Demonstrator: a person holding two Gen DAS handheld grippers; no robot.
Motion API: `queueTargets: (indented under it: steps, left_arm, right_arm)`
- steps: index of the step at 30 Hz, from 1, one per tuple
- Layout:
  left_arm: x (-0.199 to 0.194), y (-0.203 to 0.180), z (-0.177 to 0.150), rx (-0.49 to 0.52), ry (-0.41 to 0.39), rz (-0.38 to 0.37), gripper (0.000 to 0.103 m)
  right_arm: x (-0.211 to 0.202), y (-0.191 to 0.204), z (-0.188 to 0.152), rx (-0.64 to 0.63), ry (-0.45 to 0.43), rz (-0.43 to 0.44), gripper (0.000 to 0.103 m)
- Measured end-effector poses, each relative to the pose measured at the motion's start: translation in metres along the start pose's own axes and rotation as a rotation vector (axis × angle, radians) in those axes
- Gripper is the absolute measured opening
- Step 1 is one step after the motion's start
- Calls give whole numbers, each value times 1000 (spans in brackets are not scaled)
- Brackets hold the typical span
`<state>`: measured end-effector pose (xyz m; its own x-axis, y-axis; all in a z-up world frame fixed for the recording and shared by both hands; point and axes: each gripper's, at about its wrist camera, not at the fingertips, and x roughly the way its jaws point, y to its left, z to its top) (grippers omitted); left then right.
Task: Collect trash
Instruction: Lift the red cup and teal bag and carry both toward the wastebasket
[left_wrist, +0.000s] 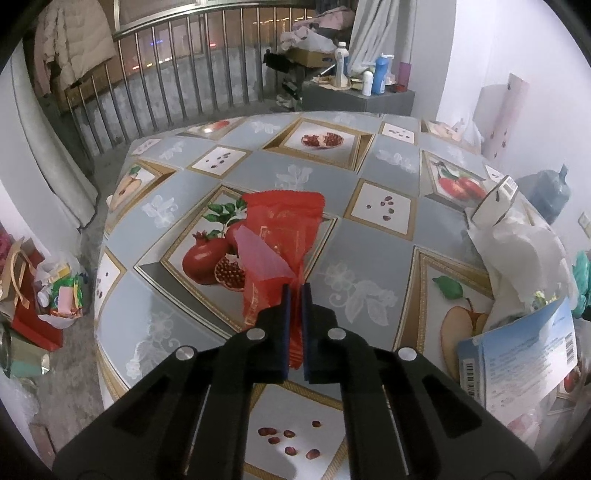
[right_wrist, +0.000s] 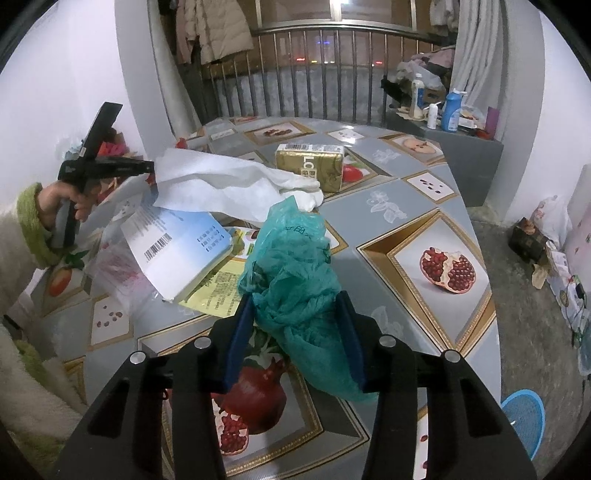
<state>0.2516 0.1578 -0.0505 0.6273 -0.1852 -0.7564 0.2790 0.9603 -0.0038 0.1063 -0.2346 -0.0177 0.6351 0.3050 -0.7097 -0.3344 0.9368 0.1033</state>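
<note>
Fruit-print tablecloth (left_wrist: 369, 229), railing (left_wrist: 184, 74) beyond

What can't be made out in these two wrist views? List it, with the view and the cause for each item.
- Left wrist view: the near end of the red wrapper is hidden behind the left gripper fingers.
- Right wrist view: the bottom of the teal plastic bag is covered by the right gripper.
- Right wrist view: print on the blue-and-white box is too small to read.
- Both views: the table runs out of frame.
</note>
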Motion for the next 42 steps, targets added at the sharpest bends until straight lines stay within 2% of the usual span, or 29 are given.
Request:
queueTargets:
  steps: [23, 42]
  left_arm:
    - [-63, -27, 10, 44, -131, 8, 1]
    - [-123, -94, 18, 196, -224, -11, 1]
  right_arm:
    - [-30, -5, -5, 50, -72, -27, 44]
    - [-54, -4, -11, 68, -130, -43, 44]
